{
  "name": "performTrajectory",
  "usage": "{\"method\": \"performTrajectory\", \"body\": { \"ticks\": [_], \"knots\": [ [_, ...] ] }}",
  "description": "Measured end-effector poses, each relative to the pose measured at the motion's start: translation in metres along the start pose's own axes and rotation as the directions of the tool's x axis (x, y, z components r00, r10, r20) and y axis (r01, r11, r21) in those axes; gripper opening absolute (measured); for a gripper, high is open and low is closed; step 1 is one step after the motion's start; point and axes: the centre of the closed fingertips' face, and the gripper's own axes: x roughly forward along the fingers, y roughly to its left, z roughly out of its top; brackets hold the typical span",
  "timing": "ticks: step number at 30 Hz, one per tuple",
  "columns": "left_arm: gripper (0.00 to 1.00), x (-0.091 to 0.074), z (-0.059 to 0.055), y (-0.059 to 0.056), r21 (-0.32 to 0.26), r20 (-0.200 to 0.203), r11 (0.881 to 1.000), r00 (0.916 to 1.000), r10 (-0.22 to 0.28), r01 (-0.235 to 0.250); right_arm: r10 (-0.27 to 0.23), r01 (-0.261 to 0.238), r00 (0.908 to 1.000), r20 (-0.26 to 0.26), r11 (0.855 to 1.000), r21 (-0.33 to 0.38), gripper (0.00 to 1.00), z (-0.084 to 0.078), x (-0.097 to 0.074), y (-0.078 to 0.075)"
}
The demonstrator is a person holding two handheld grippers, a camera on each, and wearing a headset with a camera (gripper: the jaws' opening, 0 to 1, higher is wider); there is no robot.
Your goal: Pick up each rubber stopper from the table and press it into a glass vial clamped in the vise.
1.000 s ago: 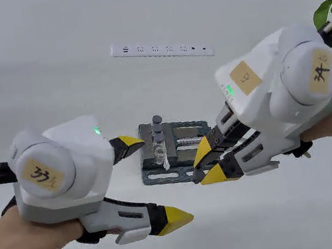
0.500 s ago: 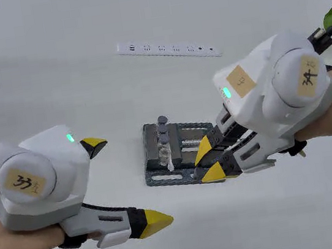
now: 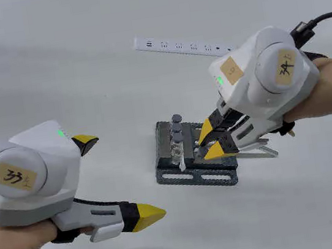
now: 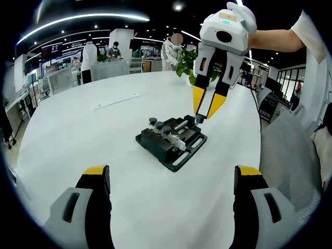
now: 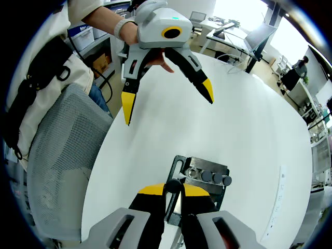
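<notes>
A black vise [image 3: 195,175] on the white table clamps a row of glass vials. Three of them carry dark grey stoppers [image 3: 176,120]; the nearest vial [image 3: 176,155] is clear and uncapped. My right gripper [image 3: 203,149] hovers just over the vise's right half, shut on a small dark stopper [image 5: 173,183] pinched at its yellow tips. In the left gripper view, the right gripper [image 4: 203,115] points down at the vise [image 4: 155,146]. My left gripper [image 3: 128,174] hangs wide open and holds nothing, well to the left of the vise.
A white power strip [image 3: 183,46] lies on the table beyond the vise. The vise's metal handle [image 3: 258,152] sticks out to the right. A mesh chair [image 5: 57,155] stands at the table's edge. People and benches stand far behind the table [image 4: 62,155].
My right gripper has moved in over the vise, its jaws closer together. My left gripper has drawn back toward me and to the left, still open. The camera has shifted.
</notes>
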Motion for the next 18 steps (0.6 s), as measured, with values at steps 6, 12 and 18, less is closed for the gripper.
{"method": "performTrajectory", "body": {
  "ticks": [6,12,18],
  "knots": [
    [0.99,-0.001,-0.002,0.003,-0.018,0.002,1.000,0.9999,0.010,-0.010,0.003,-0.004,0.9996,-0.027,0.999,-0.035,0.06,-0.001,0.011,-0.012],
    [0.99,-0.003,-0.003,0.005,-0.032,0.004,0.999,0.9997,0.024,-0.023,0.013,-0.016,0.9987,-0.049,0.998,-0.057,0.05,-0.001,0.021,-0.022],
    [0.99,-0.007,-0.007,0.010,-0.045,0.002,0.998,0.9994,0.035,-0.035,0.025,-0.029,0.9976,-0.065,0.998,-0.063,0.05,0.001,0.032,-0.028]
  ]
}}
